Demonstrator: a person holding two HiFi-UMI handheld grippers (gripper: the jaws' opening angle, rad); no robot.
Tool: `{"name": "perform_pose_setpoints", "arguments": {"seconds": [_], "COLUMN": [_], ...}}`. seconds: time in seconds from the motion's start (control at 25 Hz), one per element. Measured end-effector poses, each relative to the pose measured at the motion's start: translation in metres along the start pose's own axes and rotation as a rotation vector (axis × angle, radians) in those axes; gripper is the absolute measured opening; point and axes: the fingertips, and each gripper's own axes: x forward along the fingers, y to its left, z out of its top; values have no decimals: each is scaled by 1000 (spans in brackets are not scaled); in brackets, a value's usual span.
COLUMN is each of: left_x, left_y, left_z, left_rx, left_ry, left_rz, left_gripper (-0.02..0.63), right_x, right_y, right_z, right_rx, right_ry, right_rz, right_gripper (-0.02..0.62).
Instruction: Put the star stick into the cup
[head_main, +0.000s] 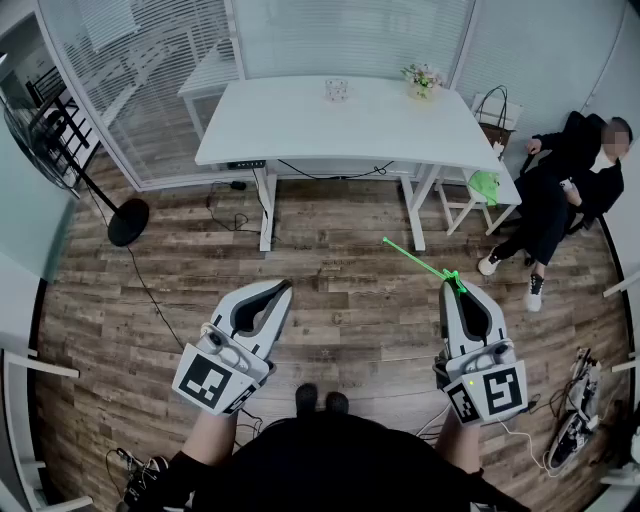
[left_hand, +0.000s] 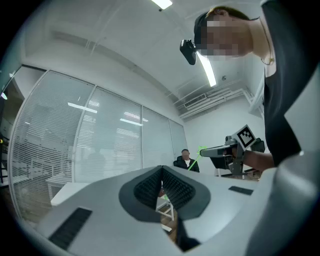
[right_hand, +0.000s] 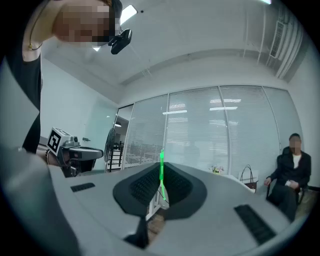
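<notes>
Right gripper (head_main: 459, 290) clamped on thin green star stick (head_main: 415, 257); left gripper (head_main: 281, 288) ribbed jaws together, empty.

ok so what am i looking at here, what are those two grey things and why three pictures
A person stands on a wooden floor, holding a two-jaw gripper in each hand. The head view looks down from their head; the other two come from cameras riding on the grippers, looking along the jaws. The left gripper is shut and empty. The right gripper is shut on a thin green star stick. Ahead stands a white table with a small cup and flowers.
</notes>
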Motion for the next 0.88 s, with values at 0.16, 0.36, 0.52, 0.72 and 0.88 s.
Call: {"name": "perform_pose_setpoints", "arguments": {"seconds": [0.16,0.36,0.52,0.72,0.88], "left_x": [-1,-3,-4,-8,-13], "left_y": [-1,2,4,8,13], "left_z": [0,0,1,1,0], "left_rx": [-3,-5,-8,-14,-19], "left_ry": [1,0,-6,-13,-12], "left_rz": [3,3,4,8,8], "left_gripper": [14,14,14,14,14], "right_x": [-2,1,2,4,6], "right_y": [0,4,7,13,22], "right_z": [0,0,0,4,10], "right_rx": [2,0,-6,-10,-39], "right_ry": [1,2,4,-5,-27], "right_rz": [0,3,9,14,27], "right_gripper": [20,20,20,20,21]}}
